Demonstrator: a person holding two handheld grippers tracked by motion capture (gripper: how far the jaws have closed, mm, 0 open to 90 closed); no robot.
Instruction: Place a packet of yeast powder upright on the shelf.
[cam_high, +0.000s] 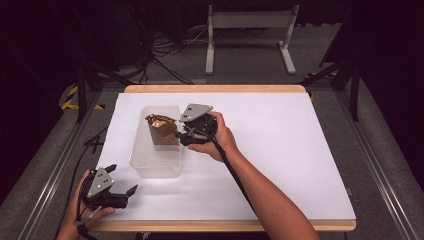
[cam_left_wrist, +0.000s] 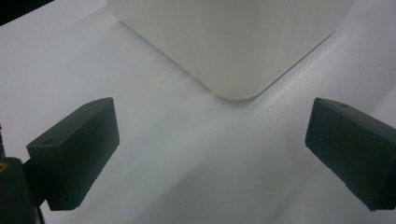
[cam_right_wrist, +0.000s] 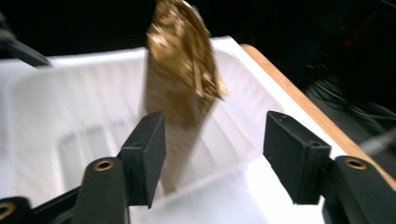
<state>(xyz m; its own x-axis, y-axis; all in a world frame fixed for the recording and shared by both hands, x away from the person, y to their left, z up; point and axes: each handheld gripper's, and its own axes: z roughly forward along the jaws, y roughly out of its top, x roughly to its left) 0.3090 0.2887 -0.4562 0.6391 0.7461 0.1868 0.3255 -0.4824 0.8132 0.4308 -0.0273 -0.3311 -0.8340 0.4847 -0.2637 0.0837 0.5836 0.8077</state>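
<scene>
A clear ribbed plastic tub (cam_high: 142, 162) lies on the white table top, left of the middle. Inside it stands a crinkled gold-brown bag (cam_high: 162, 131), upright with its top bunched. My right gripper (cam_high: 179, 136) is at the tub's right rim, pointing at the bag. In the right gripper view its jaws (cam_right_wrist: 215, 137) stand open, with the bag (cam_right_wrist: 180, 65) just beyond them inside the tub (cam_right_wrist: 70, 107) and no pad pressing on it. My left gripper (cam_high: 123, 178) rests near the front left corner, open. Its jaws (cam_left_wrist: 210, 144) are wide apart, facing a corner of the tub (cam_left_wrist: 233, 51).
The white sheet (cam_high: 280, 150) covers a table with a wooden edge (cam_high: 215, 88). A white metal stand (cam_high: 250, 30) and loose cables (cam_high: 165, 50) lie on the floor beyond the far edge. Rails run along both sides of the table.
</scene>
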